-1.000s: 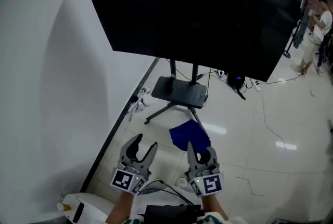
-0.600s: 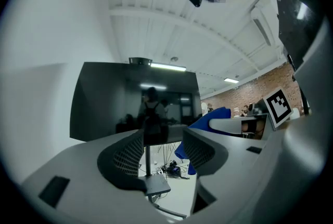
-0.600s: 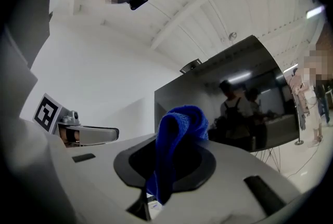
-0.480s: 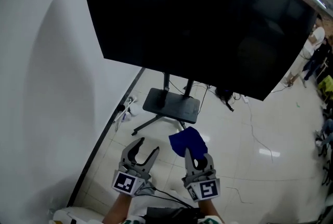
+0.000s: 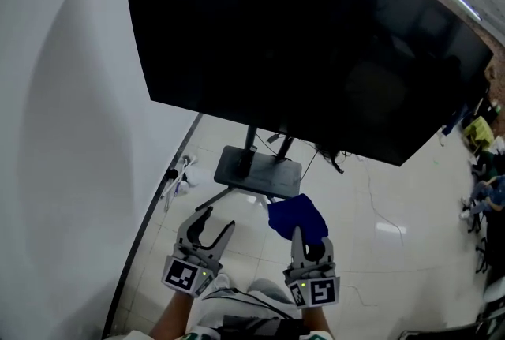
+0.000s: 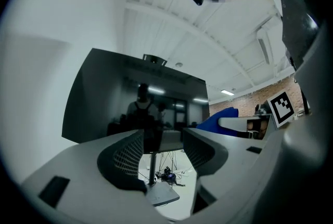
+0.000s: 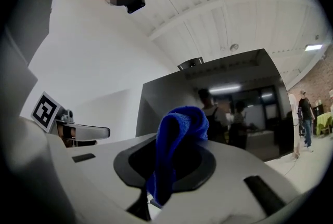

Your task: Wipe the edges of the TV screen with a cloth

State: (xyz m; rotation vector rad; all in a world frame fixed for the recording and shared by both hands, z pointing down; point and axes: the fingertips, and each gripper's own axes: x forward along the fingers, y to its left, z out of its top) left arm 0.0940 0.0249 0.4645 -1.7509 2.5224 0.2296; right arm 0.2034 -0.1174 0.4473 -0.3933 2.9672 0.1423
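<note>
A big dark TV screen on a black wheeled stand fills the upper head view; it also shows in the left gripper view as the TV screen and in the right gripper view as the TV screen. My right gripper is shut on a blue cloth, which bunches up between the jaws as the blue cloth. My left gripper hangs open and holds nothing, below the screen's lower left corner. Both grippers are below the screen, apart from it.
A white wall runs along the left, with a dark baseboard at the floor. Cables trail on the glossy tiled floor behind the stand. People are at the far right edge.
The view has tilted up and closer, so the screen fills more of the frame. Both grippers have kept their places, and the cloth stays in the right one.
</note>
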